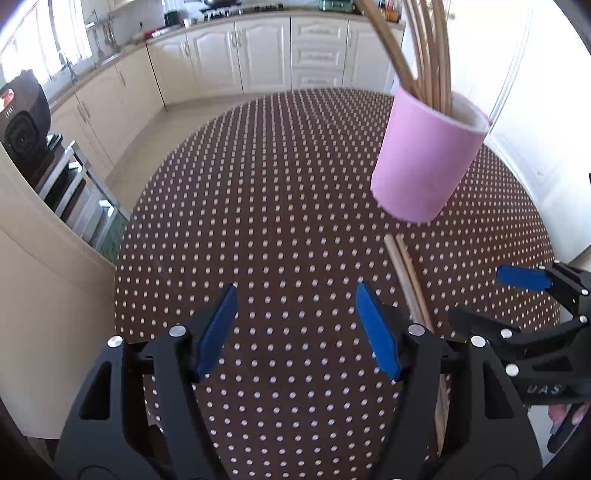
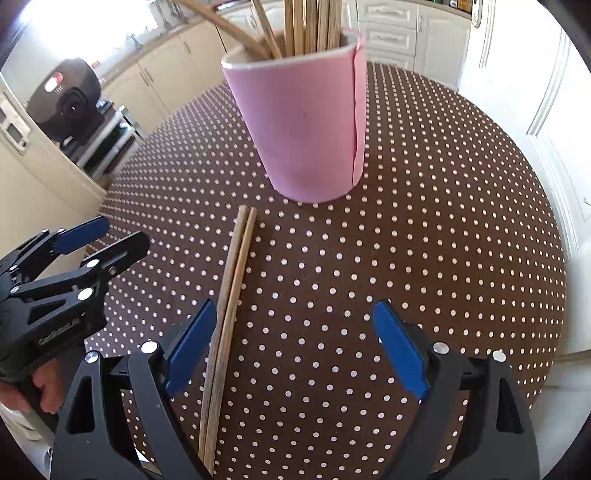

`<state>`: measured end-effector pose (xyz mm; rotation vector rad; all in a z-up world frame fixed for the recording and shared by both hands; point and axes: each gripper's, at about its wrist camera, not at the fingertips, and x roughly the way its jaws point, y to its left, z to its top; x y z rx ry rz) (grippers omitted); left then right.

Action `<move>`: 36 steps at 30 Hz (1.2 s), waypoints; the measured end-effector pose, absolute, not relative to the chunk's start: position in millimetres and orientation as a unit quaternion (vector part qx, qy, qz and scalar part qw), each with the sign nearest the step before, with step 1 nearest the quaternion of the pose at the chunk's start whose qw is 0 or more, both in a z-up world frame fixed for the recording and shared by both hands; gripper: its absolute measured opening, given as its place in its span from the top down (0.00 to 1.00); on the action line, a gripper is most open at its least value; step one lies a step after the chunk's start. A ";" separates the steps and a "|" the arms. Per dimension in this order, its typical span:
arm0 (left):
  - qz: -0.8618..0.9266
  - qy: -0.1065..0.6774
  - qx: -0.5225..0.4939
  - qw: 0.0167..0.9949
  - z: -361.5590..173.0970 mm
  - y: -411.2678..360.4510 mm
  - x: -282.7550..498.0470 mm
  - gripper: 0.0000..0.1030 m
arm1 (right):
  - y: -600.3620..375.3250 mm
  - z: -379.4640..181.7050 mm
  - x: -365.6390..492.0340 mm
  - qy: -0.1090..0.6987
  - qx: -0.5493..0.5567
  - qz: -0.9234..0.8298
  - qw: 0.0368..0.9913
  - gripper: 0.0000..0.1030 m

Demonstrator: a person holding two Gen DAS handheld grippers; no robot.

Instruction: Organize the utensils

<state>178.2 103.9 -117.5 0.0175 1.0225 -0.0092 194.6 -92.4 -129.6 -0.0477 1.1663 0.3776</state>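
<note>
- Two wooden chopsticks (image 2: 231, 295) lie flat on the polka-dot tablecloth (image 2: 406, 258), side by side and touching along most of their length. Their far tips stop just short of the pink utensil holder (image 2: 314, 122).
- In the right wrist view the pair runs down the frame and passes just beside the left blue pad (image 2: 190, 347) of the right gripper (image 2: 295, 350). It sits inside the jaw gap, hard against that side.
- Handling, as a judgement: thin, stiff, very light sticks. Smooth wood may slide or roll on the cloth, and the two may scissor apart if pinched off-centre. Not fragile.
- Best hold looks to be across both sticks together around mid-length, pads square to the shafts, so they lift level and can be tipped upright.
- Lying flat leaves little height to grab; the pads would need to come right down to the cloth.
- Right gripper: jaws wide, nothing clamped, pads clear of the sticks as far as can be seen.
- Left gripper (image 1: 299, 328): jaws moderately wide and empty, over bare cloth; the chopsticks lie just outside its right finger.
- The holder stands upright on the table, already carrying a bundle of long wooden sticks (image 2: 306, 26) that lean out of its mouth. There seems to be room for more.
- Beyond: cream kitchen cabinets (image 1: 258, 55) and a dark appliance (image 1: 24, 118) at the left.
</note>
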 end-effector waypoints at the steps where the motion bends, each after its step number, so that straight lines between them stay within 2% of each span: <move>1: -0.003 0.497 0.009 0.868 -118.9 106.2 178.4 0.35 | -89.4 -131.2 196.1 0.552 -0.025 0.174 0.815 0.19; 9: 0.006 0.532 0.015 0.847 -126.5 123.4 181.6 0.32 | -69.0 -145.9 216.3 0.593 -0.042 0.151 0.790 0.19; 30: 0.000 0.560 0.005 0.829 -137.8 137.8 180.2 0.30 | 16.9 -166.4 229.9 0.587 -0.112 0.128 0.792 0.19; 31: -0.001 0.561 0.006 0.828 -138.6 136.5 179.7 0.30 | 15.8 -166.8 224.4 0.583 -0.113 0.129 0.794 0.20; 34: -0.006 0.564 0.005 0.826 -140.1 130.8 179.0 0.30 | 21.8 -167.0 216.6 0.568 -0.124 0.145 0.801 0.32; 36: -0.008 0.566 0.004 0.825 -140.9 126.6 179.3 0.30 | 25.6 -167.0 212.0 0.557 -0.128 0.154 0.806 0.46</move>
